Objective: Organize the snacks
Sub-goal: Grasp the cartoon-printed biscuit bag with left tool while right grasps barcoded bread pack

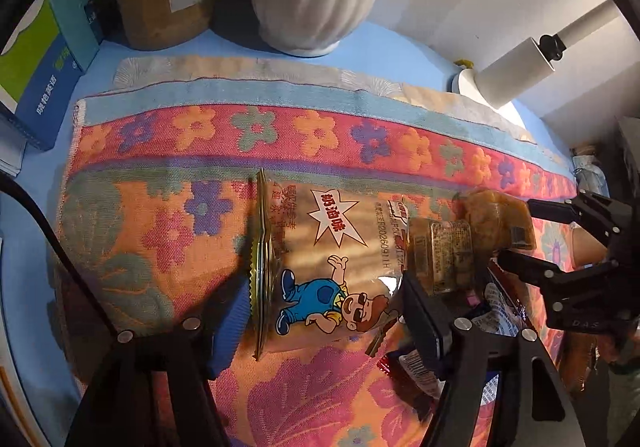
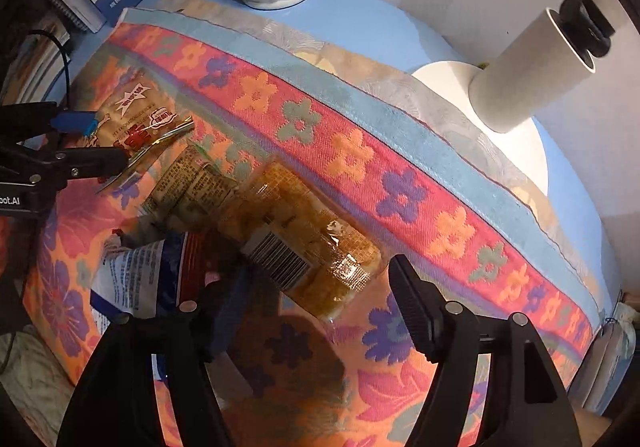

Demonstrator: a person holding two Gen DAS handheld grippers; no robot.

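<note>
Floral towel (image 1: 168,215) covers the blue table (image 1: 384,43). On it lie a cartoon-printed snack bag (image 1: 320,263) and a clear yellow snack pack (image 2: 304,243). Left gripper (image 1: 320,311) straddles the bag, jaws apart; right gripper (image 2: 316,299) likewise around the pack, pads not pressing.

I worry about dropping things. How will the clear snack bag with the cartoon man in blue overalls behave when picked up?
The clear cartoon-printed snack bag looks glossy, with a glare spot, so it may slip between pads. It lies flat on the flowered cloth, so it is probably light and floppy, sagging if lifted by its crimped edge. Its contents may crush if squeezed.
</note>
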